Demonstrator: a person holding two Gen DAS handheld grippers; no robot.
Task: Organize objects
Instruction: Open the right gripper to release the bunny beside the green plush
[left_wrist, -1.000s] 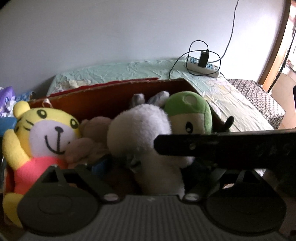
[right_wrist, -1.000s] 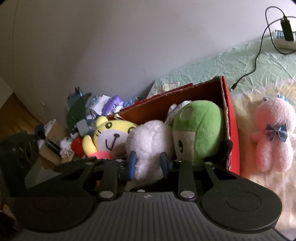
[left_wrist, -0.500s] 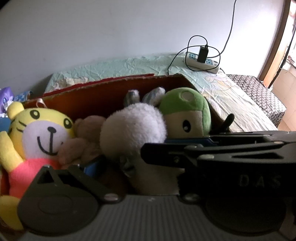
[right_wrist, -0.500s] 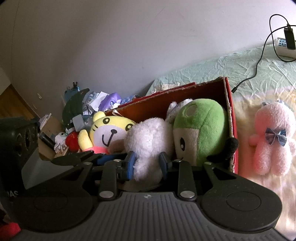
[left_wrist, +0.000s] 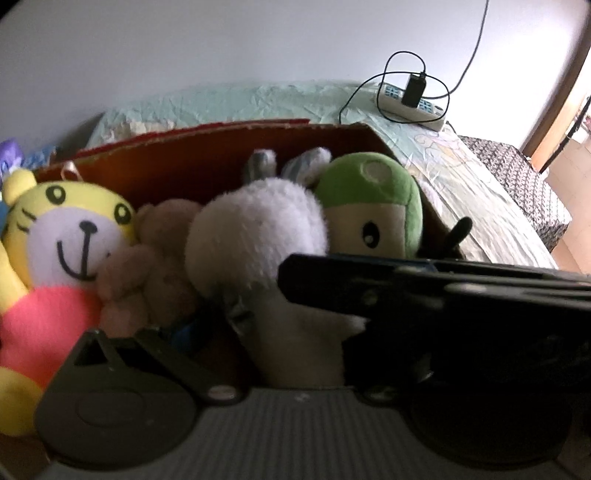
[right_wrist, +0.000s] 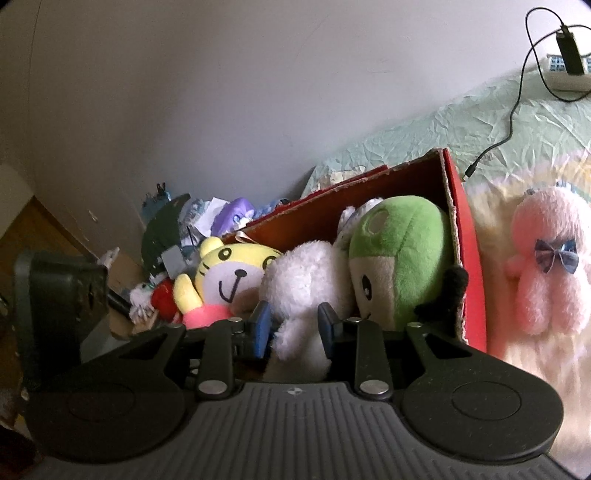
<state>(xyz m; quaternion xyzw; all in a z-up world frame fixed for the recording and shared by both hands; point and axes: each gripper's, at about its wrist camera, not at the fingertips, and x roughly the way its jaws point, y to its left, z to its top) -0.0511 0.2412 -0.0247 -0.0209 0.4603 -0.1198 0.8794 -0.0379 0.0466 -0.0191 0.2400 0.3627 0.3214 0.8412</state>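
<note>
Right tongs (right_wrist: 294, 326) clenched on the white plush rabbit (right_wrist: 306, 280) in the red cardboard box (right_wrist: 469, 258), between tiger plush (right_wrist: 229, 273) and green plush (right_wrist: 402, 254); left tongs' (left_wrist: 258, 354) state cannot be told

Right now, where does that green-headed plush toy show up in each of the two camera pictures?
Left wrist view: the green-headed plush sits right of centre, at the right end of the red box.
Right wrist view: the green-headed plush sits centre-right, against the box's right wall.
Shared landmark: the white fluffy plush directly to its left.
</note>
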